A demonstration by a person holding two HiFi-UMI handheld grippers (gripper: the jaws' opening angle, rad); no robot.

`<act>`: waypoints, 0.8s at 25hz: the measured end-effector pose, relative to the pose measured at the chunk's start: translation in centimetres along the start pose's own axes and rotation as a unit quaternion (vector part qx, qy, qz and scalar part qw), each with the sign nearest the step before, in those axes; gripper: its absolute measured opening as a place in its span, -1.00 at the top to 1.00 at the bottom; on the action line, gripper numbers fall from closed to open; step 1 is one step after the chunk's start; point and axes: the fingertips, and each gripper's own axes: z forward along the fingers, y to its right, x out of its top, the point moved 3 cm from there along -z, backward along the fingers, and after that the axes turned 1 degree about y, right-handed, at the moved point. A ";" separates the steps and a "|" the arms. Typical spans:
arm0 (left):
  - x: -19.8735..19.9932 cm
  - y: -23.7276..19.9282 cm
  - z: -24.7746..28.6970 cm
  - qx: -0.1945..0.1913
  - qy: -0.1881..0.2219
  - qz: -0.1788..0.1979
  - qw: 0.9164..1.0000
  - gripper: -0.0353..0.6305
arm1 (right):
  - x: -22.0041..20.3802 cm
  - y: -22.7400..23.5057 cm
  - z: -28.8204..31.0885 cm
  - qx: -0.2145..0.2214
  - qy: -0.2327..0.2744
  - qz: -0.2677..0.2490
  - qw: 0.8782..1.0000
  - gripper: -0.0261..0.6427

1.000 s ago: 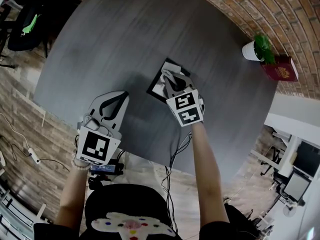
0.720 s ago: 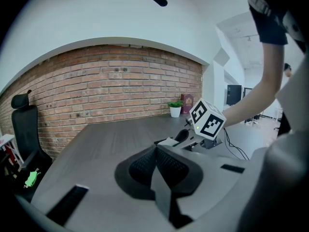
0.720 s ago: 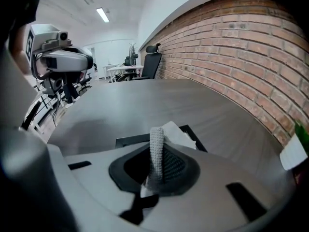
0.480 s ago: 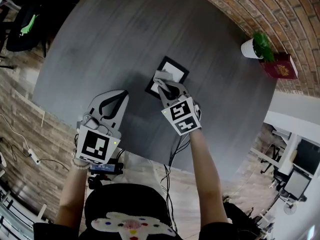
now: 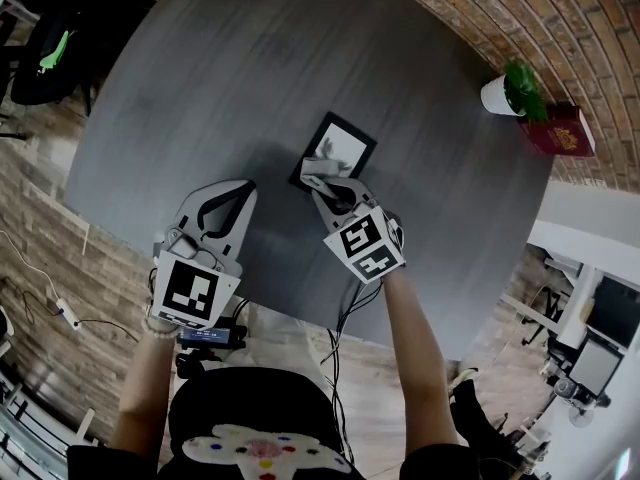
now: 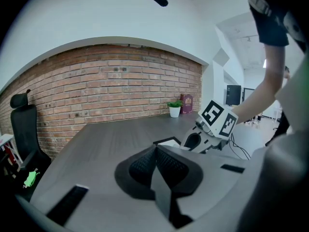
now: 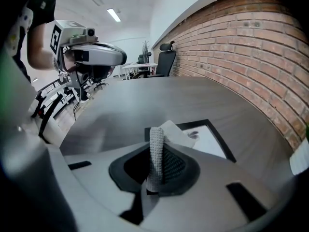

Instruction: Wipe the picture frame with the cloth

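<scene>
pulled back across the round table [image 5: 250, 68], the right gripper [image 5: 325, 183] now uncovers most of the flat picture frame [image 5: 342, 146]. it pinches the cloth [image 5: 315, 173] at the frame's near edge. the left gripper [image 5: 228, 200] rests apart, jaws pressed together and empty. the frame looks stiff, glassy and likely to slide; the cloth looks soft and limp.

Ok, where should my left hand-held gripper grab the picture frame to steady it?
Probably its left edge, coming low from the left: the picture frame lies flat on the table, so only the thin border offers a pinch, and the right hand-held gripper holds the cloth on the near corner.
</scene>
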 end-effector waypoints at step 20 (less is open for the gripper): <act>-0.3 -0.4 0.5 0.005 -0.005 -0.008 1.000 0.87 | 0.3 6.8 -0.2 -0.095 0.021 0.059 0.993 0.85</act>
